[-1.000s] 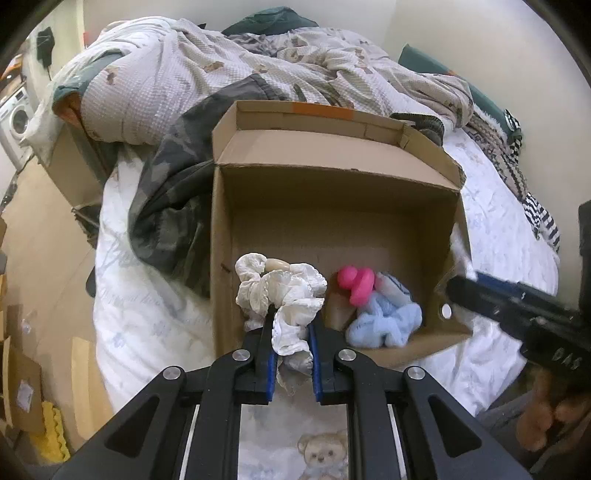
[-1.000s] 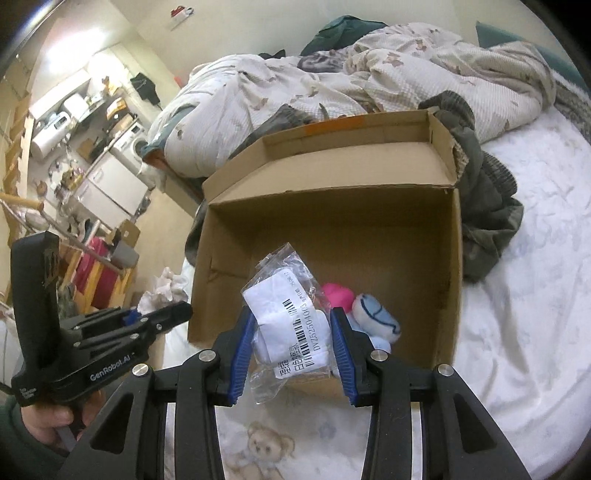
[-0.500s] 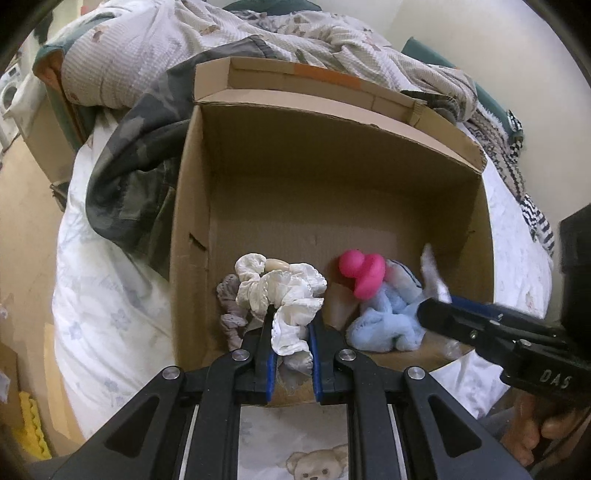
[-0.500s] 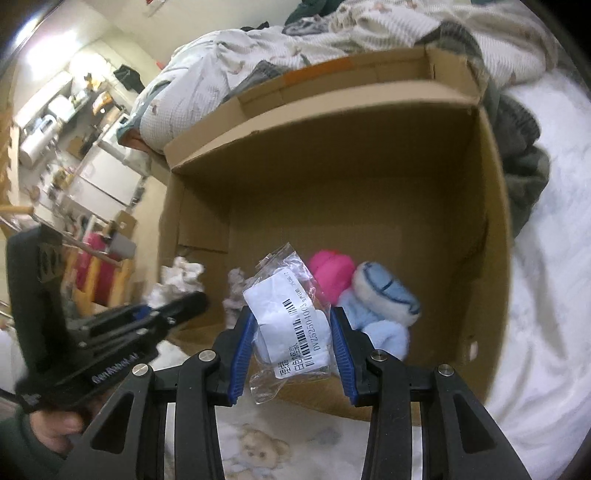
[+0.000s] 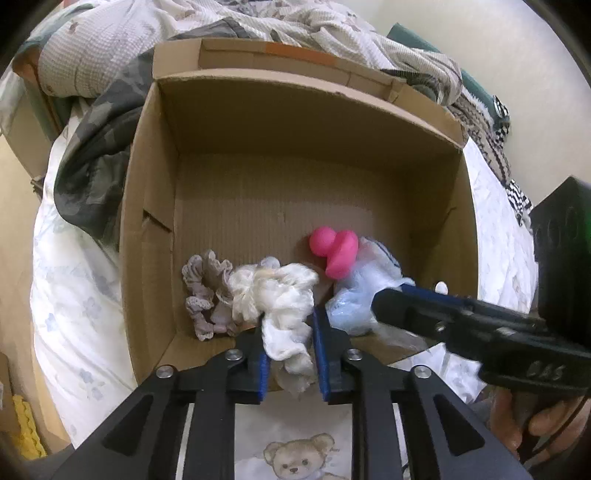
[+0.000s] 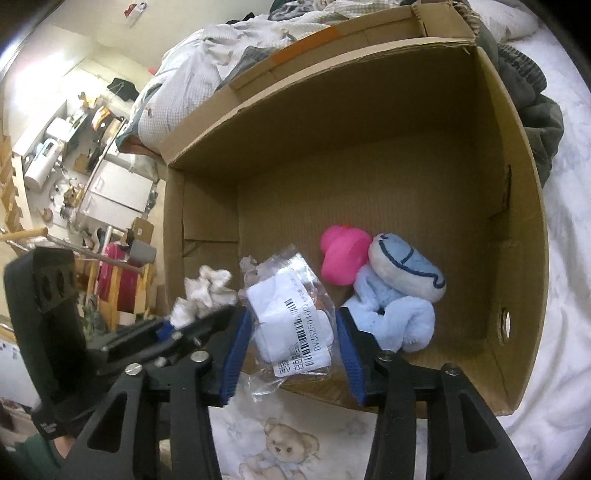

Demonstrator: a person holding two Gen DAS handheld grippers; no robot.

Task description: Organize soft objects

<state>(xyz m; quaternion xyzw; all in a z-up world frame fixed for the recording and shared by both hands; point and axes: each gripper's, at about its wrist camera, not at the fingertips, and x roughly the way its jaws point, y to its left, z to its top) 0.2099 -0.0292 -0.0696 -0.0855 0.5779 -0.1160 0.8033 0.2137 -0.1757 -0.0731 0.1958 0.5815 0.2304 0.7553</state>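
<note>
Cardboard forms the open box (image 5: pixel 147 206) that rests on the white bedsheet (image 5: pixel 66 295), and both grippers are held over its near edge. The left gripper (image 5: pixel 290 347) is closed on a white scrunchie (image 5: pixel 284 306); the fabric is pinched between the blue finger pads (image 5: pixel 263 373), its gathered bulk bulging out ahead of the fingertips and over the box floor, its tail hanging down between the fingers. Just left of the white scrunchie, a grey lace-edged scrunchie (image 5: pixel 207 291) lies on the box floor near the left wall.

The right gripper (image 6: pixel 291 354) is clamped on a clear plastic packet (image 6: pixel 291 321) with a white barcode label; the packet is held between the blue pads (image 6: pixel 232 354), with its upper end reaching past the fingertips into the box and its lower edge trailing over the box rim. Directly beside the right fingertip, a light blue plush toy (image 6: pixel 395 314) lies on the box floor, and a pink toy (image 6: pixel 343 258) is seen touching it on the far side. A teddy bear print (image 6: pixel 284 446) on the sheet is visible below the fingers. Rumpled bedding (image 5: pixel 258 22) is piled behind the box.
</note>
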